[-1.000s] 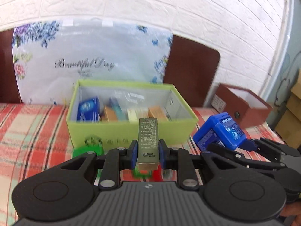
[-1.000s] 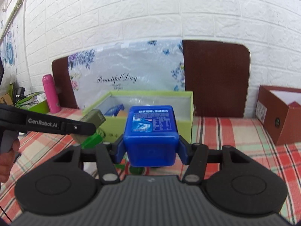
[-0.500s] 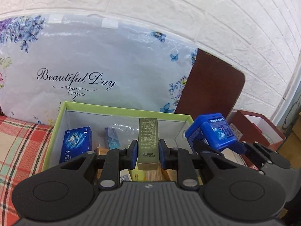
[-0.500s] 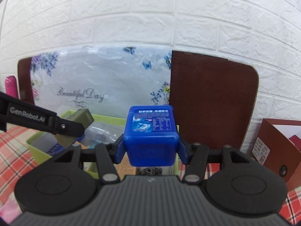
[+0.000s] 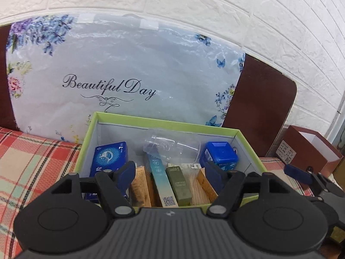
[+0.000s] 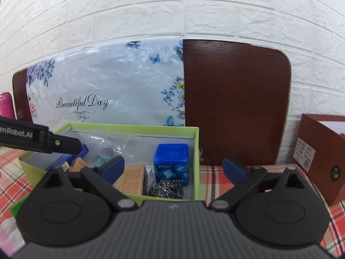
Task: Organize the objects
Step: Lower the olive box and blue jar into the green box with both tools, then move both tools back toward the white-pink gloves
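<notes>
A light green open box (image 5: pixel 163 122) stands on the plaid cloth and holds several small packs. The olive slim box (image 5: pixel 180 184) lies in its middle. The blue cube container (image 5: pixel 220 155) sits at its right end; it also shows in the right wrist view (image 6: pixel 171 162). My left gripper (image 5: pixel 170 176) is open and empty above the box's near wall. My right gripper (image 6: pixel 174 168) is open and empty above the box's right end (image 6: pixel 196 149).
A flowered plastic bag (image 5: pixel 120 75) and a brown board (image 6: pixel 235 101) lean on the white brick wall behind the box. A brown carton (image 6: pixel 321 146) stands at the right. A pink bottle (image 6: pixel 6 105) is far left. Blue packs (image 5: pixel 110 157) and a clear bag (image 5: pixel 172 145) lie in the box.
Both grippers moved over the green box and opened. The olive slim box and the blue cube container were let go and now lie in the box.
</notes>
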Motion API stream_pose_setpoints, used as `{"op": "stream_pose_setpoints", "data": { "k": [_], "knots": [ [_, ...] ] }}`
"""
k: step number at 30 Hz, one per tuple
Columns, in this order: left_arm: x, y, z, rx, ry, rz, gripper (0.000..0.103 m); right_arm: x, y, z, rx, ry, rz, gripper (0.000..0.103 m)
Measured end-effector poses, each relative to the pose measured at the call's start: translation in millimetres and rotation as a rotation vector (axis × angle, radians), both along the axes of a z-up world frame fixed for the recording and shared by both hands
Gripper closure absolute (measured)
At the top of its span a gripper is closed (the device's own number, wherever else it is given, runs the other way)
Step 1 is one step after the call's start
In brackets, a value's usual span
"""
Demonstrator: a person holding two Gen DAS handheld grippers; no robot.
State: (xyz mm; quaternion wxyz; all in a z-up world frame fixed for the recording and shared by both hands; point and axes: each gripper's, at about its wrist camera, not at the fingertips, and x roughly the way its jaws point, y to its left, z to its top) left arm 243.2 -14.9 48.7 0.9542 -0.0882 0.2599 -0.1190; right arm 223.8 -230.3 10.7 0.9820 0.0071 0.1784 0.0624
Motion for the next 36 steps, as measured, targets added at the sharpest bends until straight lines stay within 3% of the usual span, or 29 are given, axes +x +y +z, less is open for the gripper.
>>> {"op": "stream_pose_setpoints", "data": {
  "k": [6,14,18,23,36],
  "knots": [
    [-40,-2,23,0.010,0.019,0.017,0.028,-42,-9,23,0.046,-0.008,-0.013,0.000],
    [-119,-1,28,0.052,0.036,-0.010,0.027,-120,1,45,-0.006,0.065,0.031,0.000],
    [-155,-4,16,0.112,0.047,0.000,0.027,-157,7,40,-0.031,0.088,0.057,0.000],
    [-187,2,-6,0.112,0.090,0.025,0.027,-189,11,30,-0.035,0.098,0.064,0.000],
    [-202,46,-69,0.077,0.274,0.131,0.027,-201,9,-8,0.068,0.223,0.039,0.000]
  ]
}}
